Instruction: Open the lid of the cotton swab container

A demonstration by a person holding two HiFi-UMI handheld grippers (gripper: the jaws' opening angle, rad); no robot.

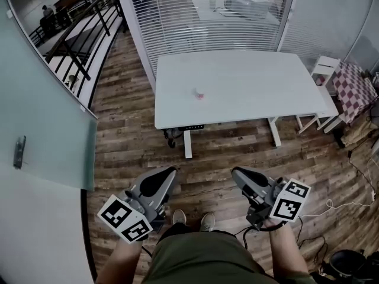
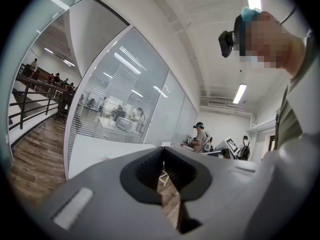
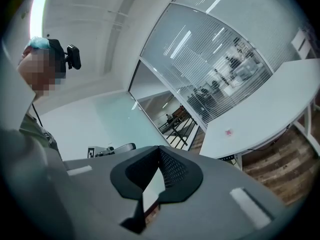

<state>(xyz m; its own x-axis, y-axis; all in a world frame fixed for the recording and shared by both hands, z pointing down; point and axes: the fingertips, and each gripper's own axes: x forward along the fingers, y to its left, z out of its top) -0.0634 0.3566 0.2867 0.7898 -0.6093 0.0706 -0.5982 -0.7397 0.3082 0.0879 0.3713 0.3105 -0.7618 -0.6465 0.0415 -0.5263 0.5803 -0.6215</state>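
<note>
Head view: the table [image 1: 237, 81] is showing plain white, and the cotton swab container [image 1: 199, 94] on it is appearing pale with a pinkish-red spot. The floor [image 1: 124, 129] is running in brown wood-grain planks. The left gripper [image 1: 172, 171] and right gripper [image 1: 235, 171] are showing grey with black jaw linings, and their marker cubes [image 1: 124, 218] are carrying black-and-white square patterns. A cloth [image 1: 354, 90] is displaying a red-and-white check. The blinds [image 1: 201, 16] are showing fine white horizontal slats, the glass panel [image 1: 47, 117] is looking pale green, and the person's clothing [image 1: 201, 259] is appearing olive.
</note>
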